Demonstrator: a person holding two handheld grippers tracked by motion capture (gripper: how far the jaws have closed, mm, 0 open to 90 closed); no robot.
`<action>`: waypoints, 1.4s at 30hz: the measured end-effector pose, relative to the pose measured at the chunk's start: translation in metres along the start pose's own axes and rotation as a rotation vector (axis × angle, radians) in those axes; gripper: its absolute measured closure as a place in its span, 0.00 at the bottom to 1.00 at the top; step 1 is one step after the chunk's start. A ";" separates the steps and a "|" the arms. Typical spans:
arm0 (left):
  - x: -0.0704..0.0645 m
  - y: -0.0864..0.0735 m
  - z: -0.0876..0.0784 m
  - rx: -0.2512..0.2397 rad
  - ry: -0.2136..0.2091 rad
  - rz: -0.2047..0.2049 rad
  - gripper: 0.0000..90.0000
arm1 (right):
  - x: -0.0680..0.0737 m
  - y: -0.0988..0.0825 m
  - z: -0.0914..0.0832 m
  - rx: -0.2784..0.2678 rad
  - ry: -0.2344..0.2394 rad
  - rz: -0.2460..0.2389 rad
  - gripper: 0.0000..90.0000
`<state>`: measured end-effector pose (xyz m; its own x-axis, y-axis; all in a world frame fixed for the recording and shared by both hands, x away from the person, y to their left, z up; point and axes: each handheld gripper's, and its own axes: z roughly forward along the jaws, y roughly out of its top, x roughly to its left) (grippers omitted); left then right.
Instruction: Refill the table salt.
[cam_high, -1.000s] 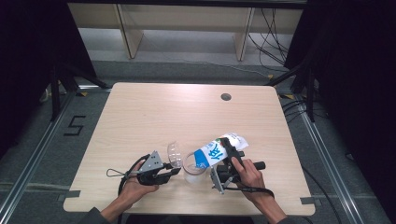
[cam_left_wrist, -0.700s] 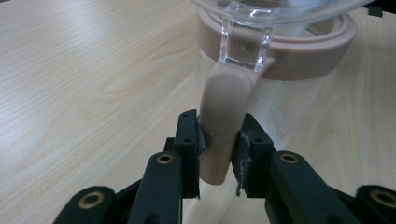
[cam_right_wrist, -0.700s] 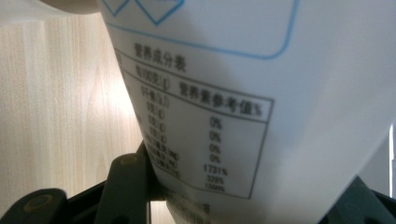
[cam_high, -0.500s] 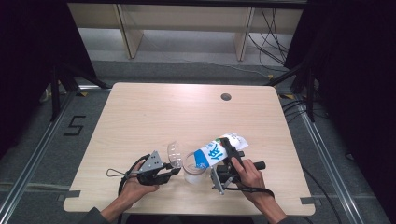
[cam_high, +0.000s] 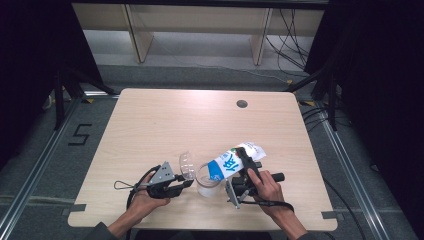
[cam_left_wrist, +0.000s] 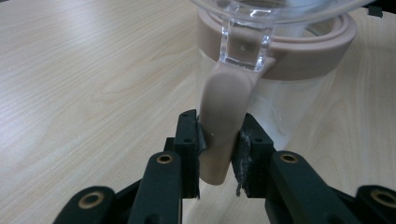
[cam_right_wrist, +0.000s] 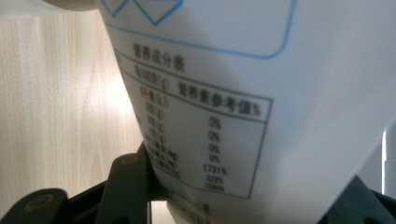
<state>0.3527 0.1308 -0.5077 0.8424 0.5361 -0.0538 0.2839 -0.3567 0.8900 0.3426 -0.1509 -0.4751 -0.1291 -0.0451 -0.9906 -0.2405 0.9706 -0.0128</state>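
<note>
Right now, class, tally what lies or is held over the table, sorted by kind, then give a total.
Clear jars with a pinkish collar and open lid: 1
White and blue packets, tilted over the jar: 1
Handheld grippers: 2, left and right
Total: 4

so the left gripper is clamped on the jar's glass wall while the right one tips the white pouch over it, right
Not quite. The left gripper is clamped on the jar's pinkish tab, not its glass wall; the left gripper view shows it. The right gripper does tip the white pouch over it.
</note>
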 end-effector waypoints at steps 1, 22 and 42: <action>0.000 0.000 0.000 0.000 0.000 0.000 0.81 | 0.000 0.000 0.000 0.000 -0.001 -0.001 0.58; 0.000 0.000 0.000 -0.004 0.000 -0.004 0.81 | 0.003 -0.001 -0.001 0.006 -0.008 0.045 0.59; 0.000 0.001 0.001 0.002 0.007 0.000 0.81 | 0.002 -0.001 -0.001 0.012 -0.014 0.038 0.59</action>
<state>0.3534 0.1303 -0.5075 0.8396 0.5409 -0.0505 0.2844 -0.3585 0.8891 0.3413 -0.1521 -0.4770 -0.1249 -0.0048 -0.9922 -0.2245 0.9742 0.0235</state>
